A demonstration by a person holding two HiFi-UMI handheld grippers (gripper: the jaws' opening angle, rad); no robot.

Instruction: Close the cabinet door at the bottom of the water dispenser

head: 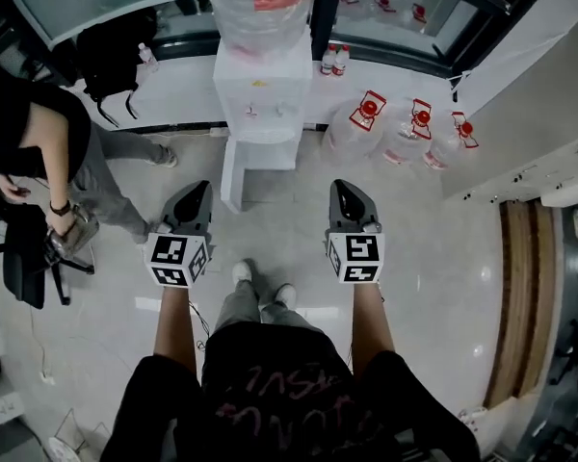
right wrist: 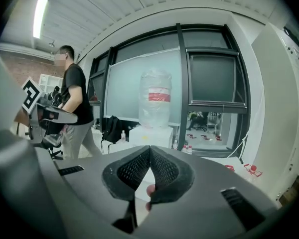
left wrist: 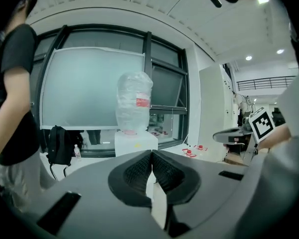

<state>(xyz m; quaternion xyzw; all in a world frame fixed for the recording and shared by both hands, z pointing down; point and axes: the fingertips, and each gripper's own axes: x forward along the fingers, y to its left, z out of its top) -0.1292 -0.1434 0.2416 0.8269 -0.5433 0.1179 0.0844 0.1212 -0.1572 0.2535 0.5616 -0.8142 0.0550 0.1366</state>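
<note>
Left gripper (head: 196, 198) and right gripper (head: 348, 196): jaws together, empty. Cabinet door (head: 231, 175), apparently ajar, at 12 o'clock; a glancing push may slip off.

L gripper (head: 199, 191) and R gripper (head: 343, 190) were held level, well apart, jaws drawn to a point w/ nothing between. The water dispenser (head: 261, 99) stood ahead, between the two. Its bottom cabinet door (head: 229, 173) stood open, just ahead-right of L gripper. Spare water jugs (head: 397, 135) sat ahead-right of R gripper. A bystander (head: 40, 138) stood left of L gripper.
</note>
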